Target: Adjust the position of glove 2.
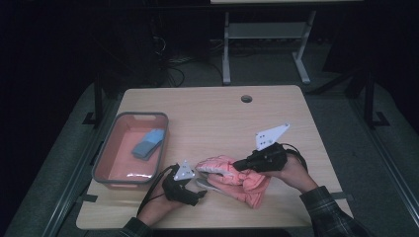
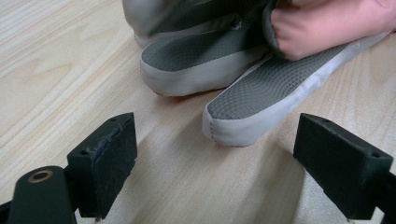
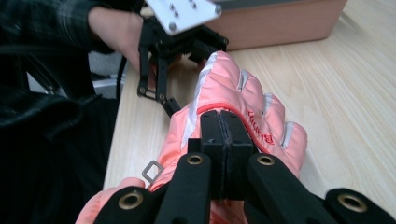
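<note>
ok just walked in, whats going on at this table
A person is working with a gripper in each hand on a pink glove lying on the wooden table. The right gripper is shut on the glove's back. The left gripper is open, its jaws wide apart, facing the glove's grey fingertips without touching them. To the left, a pink bin holds a blue item.
</note>
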{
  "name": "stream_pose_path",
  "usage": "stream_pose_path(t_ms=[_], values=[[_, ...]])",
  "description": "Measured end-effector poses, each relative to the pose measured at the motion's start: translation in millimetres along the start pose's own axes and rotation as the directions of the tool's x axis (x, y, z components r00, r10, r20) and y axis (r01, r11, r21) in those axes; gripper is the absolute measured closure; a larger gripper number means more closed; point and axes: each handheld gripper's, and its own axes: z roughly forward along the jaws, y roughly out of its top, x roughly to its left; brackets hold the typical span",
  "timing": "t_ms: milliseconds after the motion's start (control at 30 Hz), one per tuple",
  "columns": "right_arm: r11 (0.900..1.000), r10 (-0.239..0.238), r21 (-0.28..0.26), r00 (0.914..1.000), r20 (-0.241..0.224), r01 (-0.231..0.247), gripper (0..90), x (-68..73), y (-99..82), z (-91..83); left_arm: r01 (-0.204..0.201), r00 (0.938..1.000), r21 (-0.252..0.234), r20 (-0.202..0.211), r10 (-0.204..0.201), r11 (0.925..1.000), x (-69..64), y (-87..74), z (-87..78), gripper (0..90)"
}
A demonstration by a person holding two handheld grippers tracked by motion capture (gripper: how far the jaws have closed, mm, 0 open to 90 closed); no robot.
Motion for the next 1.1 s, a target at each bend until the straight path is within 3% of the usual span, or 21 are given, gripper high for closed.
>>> stream_pose_path(t_ms=[267, 300, 433, 533, 600, 633, 700, 833, 967, 1100], values=[[0.9916, -0.043, 0.122, 0.9991, 0.000, 0.043, 89.3, 5.2, -6.9, 16.9, 0.001, 1.0000, -0.002, 0.000, -0.001, 1.0000, -0.1, -0.1, 0.2, 12.6], [0.9882, -0.069, 0.137, 0.9976, 0.004, 0.068, 89.2, 4.8, -7.7, 18.4, 0.001, 1.0000, -0.002, 0.000, -0.001, 1.0000, -0.1, -0.1, 0.2, 12.6], [0.9760, -0.099, 0.195, 0.9951, 0.004, 0.096, 88.5, 8.8, -12.1, 29.1, 0.000, 1.0000, -0.002, 0.000, 0.000, 1.0000, -0.1, -0.1, 0.2, 12.6], [0.9797, -0.078, 0.185, 0.9970, -0.004, 0.077, 83.1, 9.1, -12.5, 29.1, 0.001, 1.0000, -0.002, -0.001, -0.001, 1.0000, -0.1, 0.0, 0.2, 12.6], [0.9905, -0.015, 0.137, 0.9998, 0.010, 0.014, 67.8, 6.8, -11.3, 21.0, 0.002, 1.0000, 0.015, -0.004, -0.002, 0.9999, 0.3, 1.8, -0.7, 13.3], [0.9923, 0.006, 0.124, 0.9999, 0.016, -0.008, 65.4, 5.6, -10.8, 18.3, 0.008, 0.9999, 0.033, -0.012, -0.008, 0.9994, 0.3, 3.6, -2.0, 14.6], [0.9961, 0.031, 0.082, 0.9989, 0.036, -0.034, 60.7, 3.5, -10.2, 10.6, 0.012, 0.9995, 0.041, -0.031, -0.011, 0.9991, -0.3, 5.1, -5.4, 20.2], [0.9948, 0.101, 0.008, 0.9912, 0.086, -0.102, 60.1, -0.5, -10.5, -7.3, 0.014, 0.9985, 0.016, -0.053, -0.013, 0.9998, -6.5, 6.5, -21.3, 29.0], [0.9868, 0.162, -0.022, 0.9725, 0.167, -0.160, 72.1, -8.0, -19.0, -26.4, 0.019, 0.9990, 0.004, -0.041, -0.019, 0.9998, -15.9, 10.3, -32.8, 50.1], [0.9799, 0.193, 0.006, 0.9546, 0.227, -0.199, 89.6, -15.8, -38.3, -35.5, 0.025, 0.9993, 0.026, 0.026, -0.026, 0.9994, -24.2, 14.9, -31.8, 78.1]])
